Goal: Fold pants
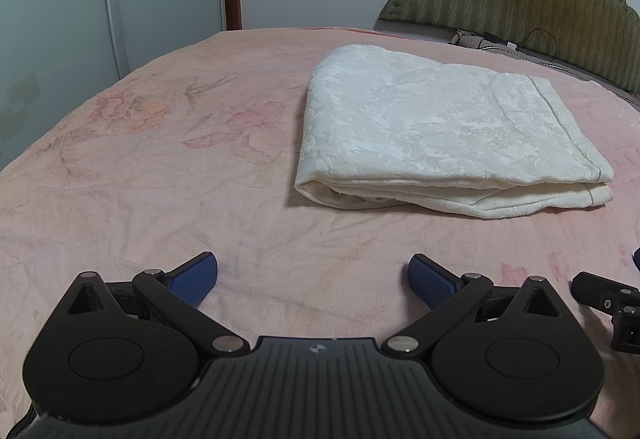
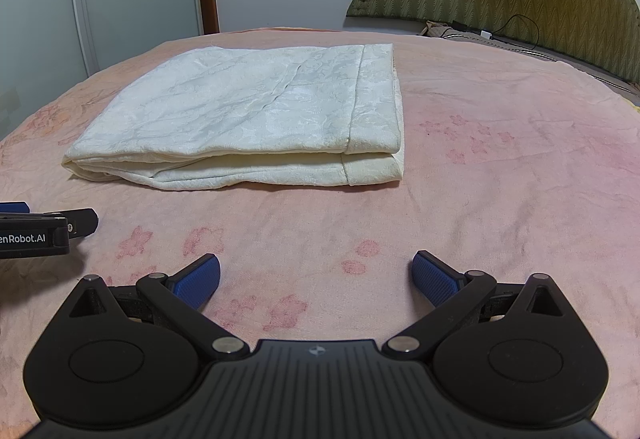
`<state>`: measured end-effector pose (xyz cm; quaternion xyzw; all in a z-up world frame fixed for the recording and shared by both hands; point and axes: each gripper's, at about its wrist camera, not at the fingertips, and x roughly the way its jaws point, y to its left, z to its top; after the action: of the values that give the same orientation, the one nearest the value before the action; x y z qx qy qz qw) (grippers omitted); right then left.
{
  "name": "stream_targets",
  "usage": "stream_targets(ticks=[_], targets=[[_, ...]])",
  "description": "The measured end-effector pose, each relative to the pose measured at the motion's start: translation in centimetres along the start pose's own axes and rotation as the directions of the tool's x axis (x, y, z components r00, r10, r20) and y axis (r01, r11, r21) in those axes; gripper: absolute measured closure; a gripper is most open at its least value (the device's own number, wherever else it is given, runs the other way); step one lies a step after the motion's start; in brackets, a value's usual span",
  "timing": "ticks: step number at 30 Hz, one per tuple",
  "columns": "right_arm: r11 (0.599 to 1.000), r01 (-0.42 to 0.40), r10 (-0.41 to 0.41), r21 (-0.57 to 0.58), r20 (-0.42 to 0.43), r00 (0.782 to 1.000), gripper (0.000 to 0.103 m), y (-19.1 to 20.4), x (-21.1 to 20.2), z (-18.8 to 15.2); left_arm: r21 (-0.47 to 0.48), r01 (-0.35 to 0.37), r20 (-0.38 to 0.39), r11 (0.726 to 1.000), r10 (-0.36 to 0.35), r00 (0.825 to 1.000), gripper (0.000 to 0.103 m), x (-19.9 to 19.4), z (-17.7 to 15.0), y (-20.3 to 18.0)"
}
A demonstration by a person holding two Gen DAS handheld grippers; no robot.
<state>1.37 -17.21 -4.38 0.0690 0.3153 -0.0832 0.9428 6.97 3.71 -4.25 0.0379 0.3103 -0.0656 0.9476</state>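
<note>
The cream-white brocade pants (image 2: 240, 111) lie folded into a flat, layered rectangle on the pink floral bedspread (image 2: 500, 179), apparently finished, so the left gripper (image 1: 313, 281) and right gripper (image 2: 316, 279) rest near them, fingers apart, empty.

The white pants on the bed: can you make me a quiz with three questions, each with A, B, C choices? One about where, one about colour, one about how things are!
1. Where do the pants lie?
A. on the pink bedspread
B. on the floor
C. in a gripper

2. What colour are the gripper finger pads?
A. red
B. blue
C. green

3. How are the left gripper and right gripper?
A. both open, holding nothing
B. both shut on the pants
C. one open, one shut

Answers: 1 A, the folded bundle rests flat on the bed; 2 B, the pads show blue; 3 A, wide gaps show between the fingers, away from the cloth.
</note>
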Motion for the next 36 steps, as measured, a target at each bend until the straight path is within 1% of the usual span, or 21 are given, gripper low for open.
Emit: stream_targets(ticks=[7, 10, 13, 25, 36], targets=[[1.000, 0.017, -0.017, 0.004, -0.001, 1.000, 0.000, 0.31, 0.11, 0.01, 0.002, 0.000, -0.002, 1.000, 0.000, 1.000, 0.000, 0.02, 0.02, 0.02], [0.998, 0.038, -0.039, 0.054, 0.004, 0.999, 0.000, 0.54, 0.18, 0.20, 0.000, 0.005, -0.002, 1.000, -0.005, 1.000, 0.000, -0.05, 0.01, 0.09], [0.998, 0.058, -0.058, 0.039, -0.001, 0.998, 0.000, 0.93, 0.32, 0.16, 0.000, 0.008, -0.002, 1.000, -0.008, 1.000, 0.000, -0.13, 0.00, 0.09], [0.998, 0.057, -0.057, 0.039, 0.000, 0.998, 0.000, 0.75, 0.28, 0.16, 0.012, -0.003, 0.002, 1.000, 0.003, 1.000, 0.000, -0.24, -0.09, -0.25], [0.998, 0.052, -0.052, 0.046, 0.003, 0.999, 0.000, 0.88, 0.29, 0.16, 0.009, 0.010, 0.002, 1.000, -0.010, 1.000, 0.000, -0.38, -0.10, 0.06]])
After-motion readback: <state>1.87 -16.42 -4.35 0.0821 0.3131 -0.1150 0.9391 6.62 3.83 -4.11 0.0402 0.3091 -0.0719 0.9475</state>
